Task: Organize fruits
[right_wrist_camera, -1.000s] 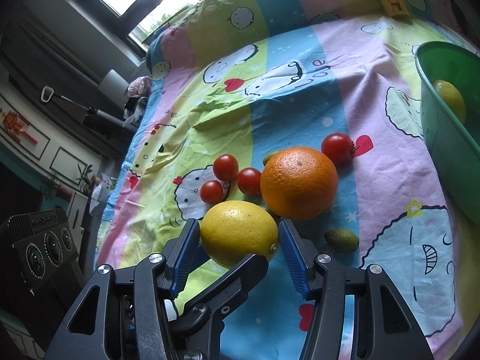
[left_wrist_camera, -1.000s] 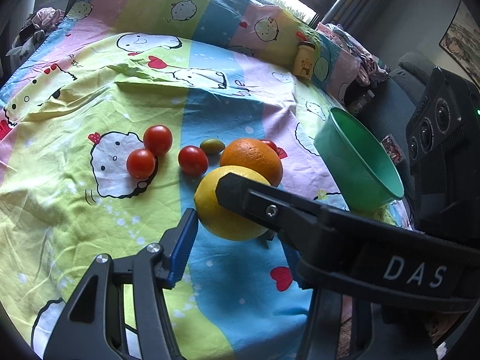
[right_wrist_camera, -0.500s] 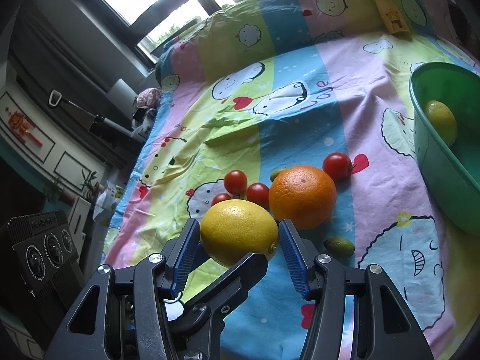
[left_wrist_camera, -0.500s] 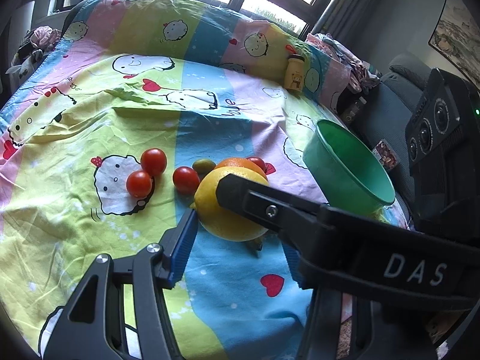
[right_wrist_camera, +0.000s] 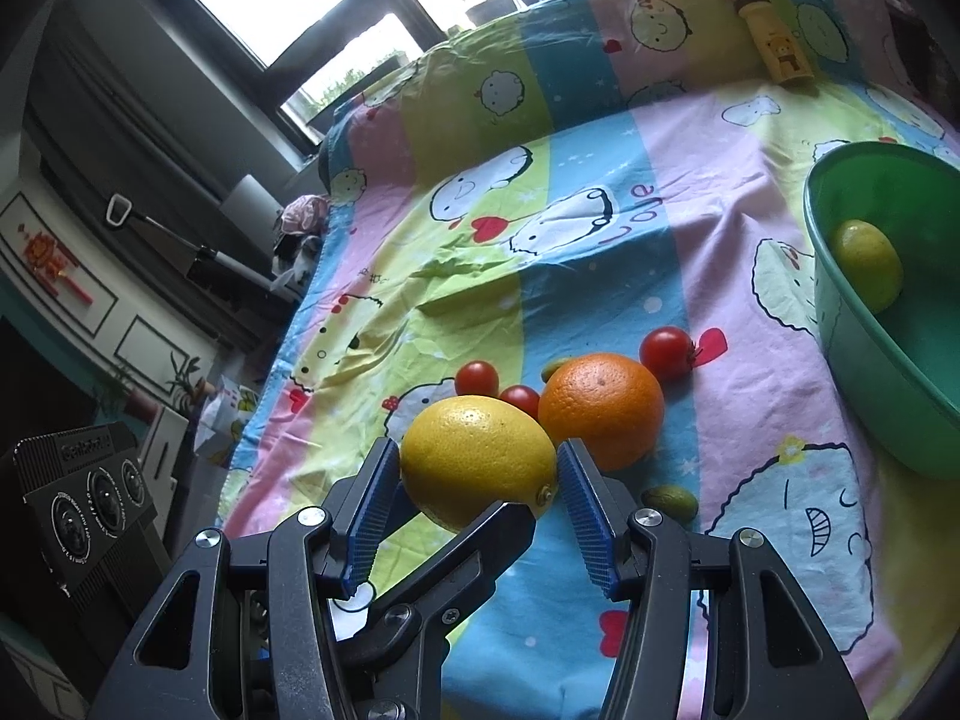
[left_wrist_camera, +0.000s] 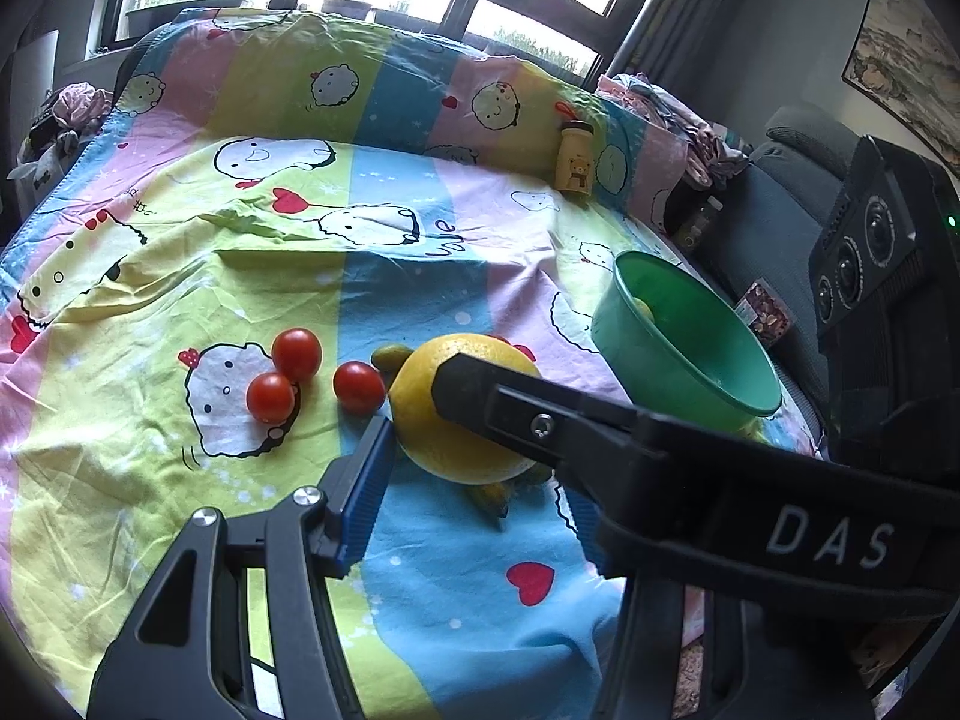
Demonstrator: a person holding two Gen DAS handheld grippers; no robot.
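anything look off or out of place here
Nothing looks spilled or damaged. The oddest thing is the grip itself: both tools, left and right, close on the same big lemon. The green bowl sits tilted, one small lemon inside.

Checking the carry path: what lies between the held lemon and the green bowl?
The orange, resting on the sheet; the right wrist view shows it between lemon and green bowl.

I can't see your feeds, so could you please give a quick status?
Right gripper shut on lemon, pads both sides. Left gripper alongside it, grip unclear. Green bowl to right, one fruit inside; orange close behind.
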